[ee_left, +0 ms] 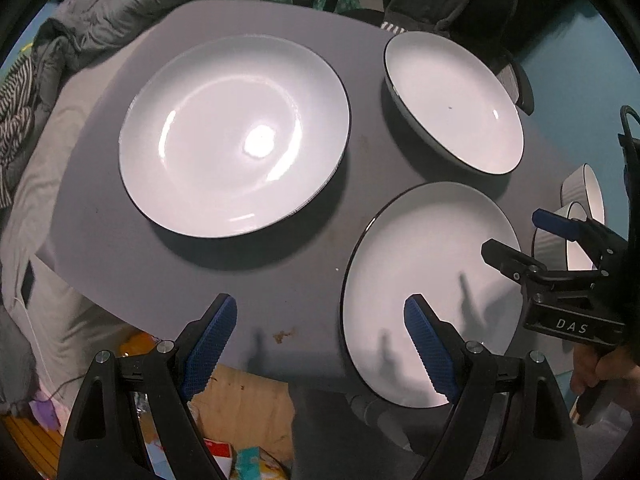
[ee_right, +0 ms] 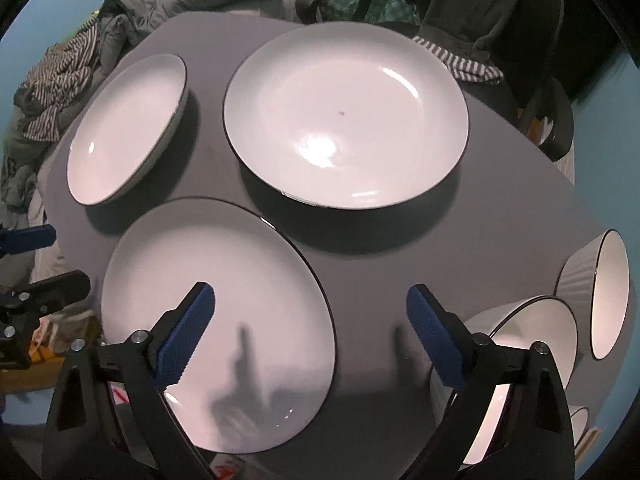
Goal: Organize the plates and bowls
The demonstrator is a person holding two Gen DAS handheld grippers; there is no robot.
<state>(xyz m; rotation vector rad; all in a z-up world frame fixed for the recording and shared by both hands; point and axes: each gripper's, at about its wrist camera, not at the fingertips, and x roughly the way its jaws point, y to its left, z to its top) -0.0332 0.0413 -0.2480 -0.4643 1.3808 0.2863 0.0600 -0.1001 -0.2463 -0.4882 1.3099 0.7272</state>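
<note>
A grey table [ee_right: 500,208] stands among heaped clothes [ee_left: 60,64] and teal walls. It carries three white plates, dark-rimmed: near plate [ee_right: 216,320], speck plate [ee_right: 344,116] beyond it, third plate [ee_right: 124,128] far-left. Only the right view shows the bowls [ee_right: 600,292] clearly, two and perhaps a third. Left gripper [ee_left: 320,344] and right gripper [ee_right: 310,332] hang released, empty.

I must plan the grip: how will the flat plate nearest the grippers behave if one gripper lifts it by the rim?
The flat plate looks glazed and glossy, so the pads may slip. It seems rigid ceramic, probably heavy for a rim pinch, so it could tilt. It lies near the table edge; a push might drop and break it.
</note>
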